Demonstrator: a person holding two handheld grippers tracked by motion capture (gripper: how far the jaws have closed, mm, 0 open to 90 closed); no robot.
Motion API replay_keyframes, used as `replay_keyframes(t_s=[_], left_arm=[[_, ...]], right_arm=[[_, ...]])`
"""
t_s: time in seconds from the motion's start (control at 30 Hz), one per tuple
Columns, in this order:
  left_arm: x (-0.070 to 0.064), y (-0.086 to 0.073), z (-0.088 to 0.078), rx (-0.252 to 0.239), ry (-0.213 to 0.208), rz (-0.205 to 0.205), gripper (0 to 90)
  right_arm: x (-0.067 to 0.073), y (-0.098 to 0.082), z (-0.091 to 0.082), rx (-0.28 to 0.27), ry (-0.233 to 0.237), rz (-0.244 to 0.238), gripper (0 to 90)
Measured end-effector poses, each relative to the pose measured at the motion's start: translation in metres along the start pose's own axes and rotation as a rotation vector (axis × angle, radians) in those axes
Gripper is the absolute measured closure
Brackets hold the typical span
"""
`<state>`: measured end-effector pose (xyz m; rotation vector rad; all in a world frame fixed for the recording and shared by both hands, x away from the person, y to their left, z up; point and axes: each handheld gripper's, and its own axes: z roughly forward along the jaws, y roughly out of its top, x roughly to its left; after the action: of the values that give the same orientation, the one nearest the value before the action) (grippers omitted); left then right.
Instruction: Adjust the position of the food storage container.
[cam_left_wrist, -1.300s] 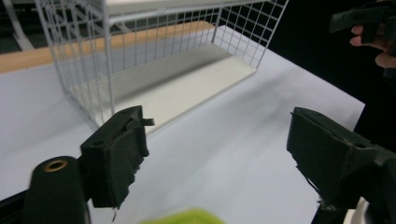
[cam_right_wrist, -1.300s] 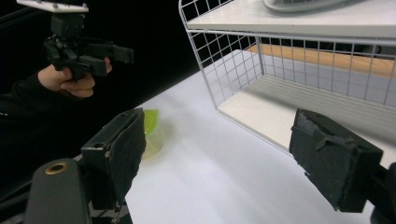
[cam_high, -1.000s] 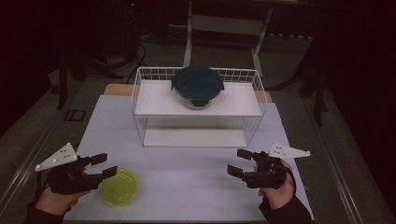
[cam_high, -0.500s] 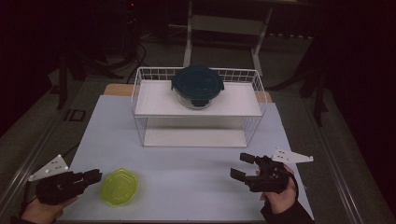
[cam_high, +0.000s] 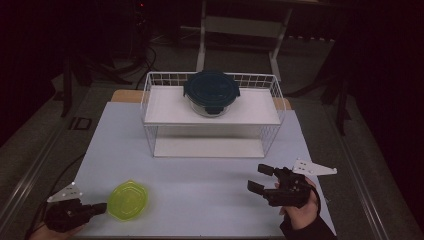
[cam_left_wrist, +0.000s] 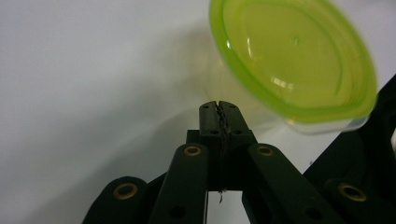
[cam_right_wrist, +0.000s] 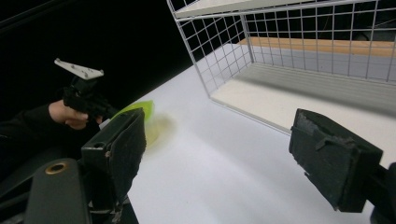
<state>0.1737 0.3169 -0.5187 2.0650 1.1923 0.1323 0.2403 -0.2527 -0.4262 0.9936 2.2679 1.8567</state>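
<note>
By the table's (cam_high: 210, 175) near-left corner the left gripper (cam_high: 102, 207) has just been closing; its jaws are now pressed together on nothing. The green tub (cam_high: 129, 199) sits just right of its tips, perhaps touching. The right gripper (cam_high: 262, 179), jaws apart, is well away near the right edge.

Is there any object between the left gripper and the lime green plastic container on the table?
Nothing visible stands between them. The left gripper, its jaws closed together with nothing in them, lies just beside the lime green plastic container on the white table; only bare table surface separates them.
</note>
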Motion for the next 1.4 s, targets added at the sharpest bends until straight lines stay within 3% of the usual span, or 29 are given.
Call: replay_keyframes(t_s=[0.27, 0.67, 0.83, 1.0, 1.1, 1.4], left_arm=[[-0.005, 0.009, 0.015, 0.004, -0.048, 0.01, 88.5], [-0.008, 0.039, 0.046, 0.035, -0.061, 0.047, 88.5], [-0.007, 0.035, 0.045, 0.043, -0.066, 0.039, 88.5], [-0.012, 0.027, 0.038, 0.058, -0.078, 0.044, 88.5], [-0.015, 0.025, 0.043, 0.072, -0.093, 0.045, 88.5], [-0.02, 0.041, 0.06, 0.071, -0.116, 0.054, 88.5]], right_arm=[[-0.002, 0.0, -0.002, -0.005, -0.003, 0.006, 18.2], [-0.002, 0.0, -0.003, -0.005, -0.006, 0.007, 18.3], [-0.002, -0.002, -0.004, -0.003, -0.006, 0.007, 18.3], [-0.004, -0.002, -0.004, -0.005, -0.008, 0.013, 18.3], [-0.003, -0.002, -0.003, -0.004, -0.01, 0.01, 18.3], [-0.004, -0.003, -0.005, -0.004, -0.017, 0.01, 18.3]])
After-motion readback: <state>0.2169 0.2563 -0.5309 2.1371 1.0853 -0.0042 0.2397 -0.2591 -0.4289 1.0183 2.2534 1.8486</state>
